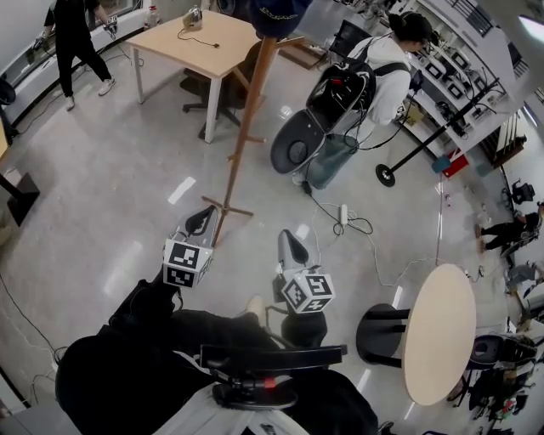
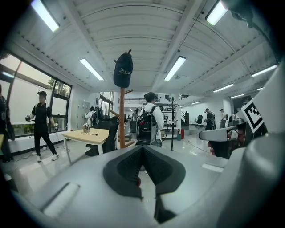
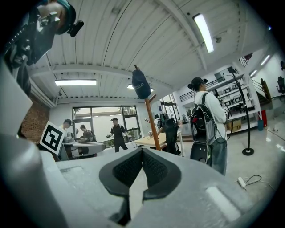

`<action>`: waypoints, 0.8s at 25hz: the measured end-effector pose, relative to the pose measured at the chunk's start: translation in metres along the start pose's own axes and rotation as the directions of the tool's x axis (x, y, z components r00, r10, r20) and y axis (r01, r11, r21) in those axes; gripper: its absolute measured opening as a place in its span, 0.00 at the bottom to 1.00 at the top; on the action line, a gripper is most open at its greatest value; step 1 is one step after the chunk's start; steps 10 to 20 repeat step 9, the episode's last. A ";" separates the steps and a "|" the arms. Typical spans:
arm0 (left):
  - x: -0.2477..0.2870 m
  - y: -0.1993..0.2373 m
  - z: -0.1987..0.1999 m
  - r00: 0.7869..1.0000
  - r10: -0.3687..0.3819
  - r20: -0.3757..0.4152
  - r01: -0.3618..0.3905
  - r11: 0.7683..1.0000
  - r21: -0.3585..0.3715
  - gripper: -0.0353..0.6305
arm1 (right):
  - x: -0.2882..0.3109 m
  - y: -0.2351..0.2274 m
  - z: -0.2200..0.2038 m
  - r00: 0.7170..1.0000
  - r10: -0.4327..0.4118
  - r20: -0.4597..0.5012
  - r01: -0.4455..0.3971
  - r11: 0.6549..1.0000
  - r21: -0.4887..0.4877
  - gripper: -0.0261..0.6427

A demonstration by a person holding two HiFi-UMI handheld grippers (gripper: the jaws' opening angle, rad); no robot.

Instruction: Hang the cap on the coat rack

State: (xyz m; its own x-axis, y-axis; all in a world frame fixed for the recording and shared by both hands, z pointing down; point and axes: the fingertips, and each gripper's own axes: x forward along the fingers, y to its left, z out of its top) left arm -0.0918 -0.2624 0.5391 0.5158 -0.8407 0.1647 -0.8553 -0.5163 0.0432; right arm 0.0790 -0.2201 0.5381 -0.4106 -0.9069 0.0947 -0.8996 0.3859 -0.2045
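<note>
A dark blue cap (image 1: 276, 15) sits on the top of the wooden coat rack (image 1: 246, 119), whose pole rises from crossed feet on the grey floor. The cap (image 2: 123, 70) tops the pole in the left gripper view, and in the right gripper view the cap (image 3: 140, 84) shows the same way. My left gripper (image 1: 204, 219) hangs low near the rack's foot, jaws shut on nothing. My right gripper (image 1: 293, 246) is beside it to the right, its pads meeting at the tips with nothing between them. Neither gripper touches the rack or the cap.
A wooden table (image 1: 200, 42) with a chair stands behind the rack. A person with a backpack (image 1: 374, 76) stands to the right of it, near a power strip and cable (image 1: 342, 217). A round table (image 1: 438, 331) and black stool (image 1: 382, 331) are at my right.
</note>
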 end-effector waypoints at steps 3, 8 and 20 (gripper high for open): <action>0.000 -0.002 -0.001 1.000 -0.003 -0.002 0.003 1.000 0.000 0.06 | -0.001 -0.001 -0.001 1.000 -0.003 0.000 0.003 1.000 0.001 0.04; 0.002 -0.004 -0.002 1.000 0.000 -0.005 0.000 1.000 0.002 0.06 | -0.001 -0.003 0.000 1.000 0.003 0.003 -0.003 1.000 0.000 0.04; 0.003 -0.004 -0.002 1.000 0.000 -0.005 0.000 1.000 0.002 0.06 | -0.001 -0.004 0.000 1.000 0.004 0.003 -0.004 1.000 0.000 0.04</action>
